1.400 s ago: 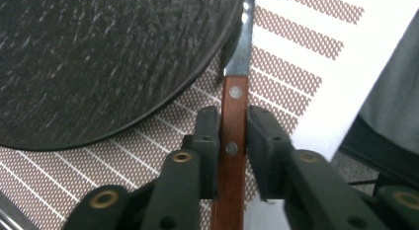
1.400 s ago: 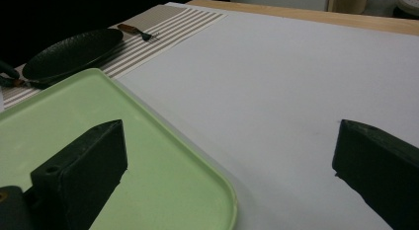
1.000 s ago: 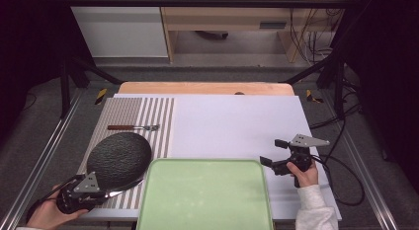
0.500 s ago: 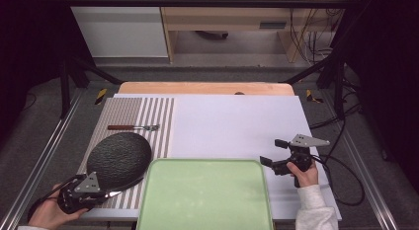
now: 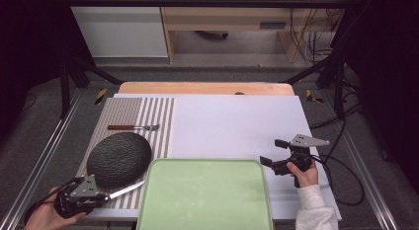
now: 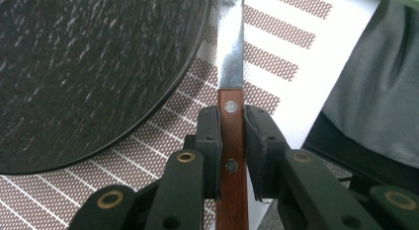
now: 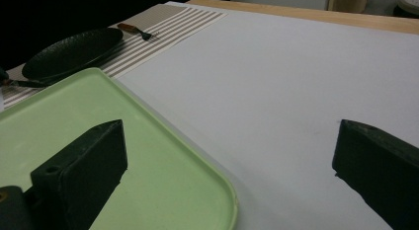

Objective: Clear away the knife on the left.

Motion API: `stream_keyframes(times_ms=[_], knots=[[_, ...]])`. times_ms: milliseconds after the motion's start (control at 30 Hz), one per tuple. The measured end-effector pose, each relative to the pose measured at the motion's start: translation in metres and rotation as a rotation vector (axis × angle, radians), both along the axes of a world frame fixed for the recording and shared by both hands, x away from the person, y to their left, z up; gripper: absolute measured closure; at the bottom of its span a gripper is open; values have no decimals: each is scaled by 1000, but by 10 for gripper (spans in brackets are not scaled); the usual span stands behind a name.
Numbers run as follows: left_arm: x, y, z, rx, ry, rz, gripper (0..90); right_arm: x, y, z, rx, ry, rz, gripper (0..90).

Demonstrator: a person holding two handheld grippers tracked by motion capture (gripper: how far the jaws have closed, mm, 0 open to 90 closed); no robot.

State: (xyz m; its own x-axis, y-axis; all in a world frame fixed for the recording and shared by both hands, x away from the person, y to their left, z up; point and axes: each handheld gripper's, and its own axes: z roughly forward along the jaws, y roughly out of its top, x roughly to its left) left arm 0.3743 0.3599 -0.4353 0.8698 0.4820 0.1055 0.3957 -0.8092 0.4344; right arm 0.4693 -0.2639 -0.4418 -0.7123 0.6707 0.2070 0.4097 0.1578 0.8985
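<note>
Beside the dark plate (image 5: pixel 119 160), on its near right edge, lies the knife (image 5: pixel 126 190), its blade angled toward the green tray (image 5: pixel 205 195) and its wooden handle (image 6: pixel 232 156) pinched between the pads of the left gripper (image 5: pixel 81 196). Compared with a second ago, that gripper and the knife sit almost where they were (a slight shift at most), so the grip looks settled and the knife seems ready to be lifted or placed rather than mid-move. Both plate and knife rest on the striped placemat (image 5: pixel 148 116), with a small fork (image 5: pixel 133 127) lying beyond the plate. Farther right of the plate, past the tray, the right gripper (image 5: pixel 281 156) hovers unmoved over the white board (image 5: pixel 237 121), jaws spread wide and empty.
</note>
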Motion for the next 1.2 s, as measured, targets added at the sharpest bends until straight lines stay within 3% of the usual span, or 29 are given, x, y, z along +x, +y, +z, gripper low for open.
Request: stream_keyframes(times_ms=[367, 600, 1200], knots=[[-2, -6, 9, -33, -17, 1, 770, 0, 0, 0, 2, 0, 1, 9], [1, -16, 15, -61, -26, 36, 770, 0, 0, 0, 2, -1, 0, 9], [18, -52, 27, -88, -68, 115, 770, 0, 0, 0, -1, 0, 3, 9]])
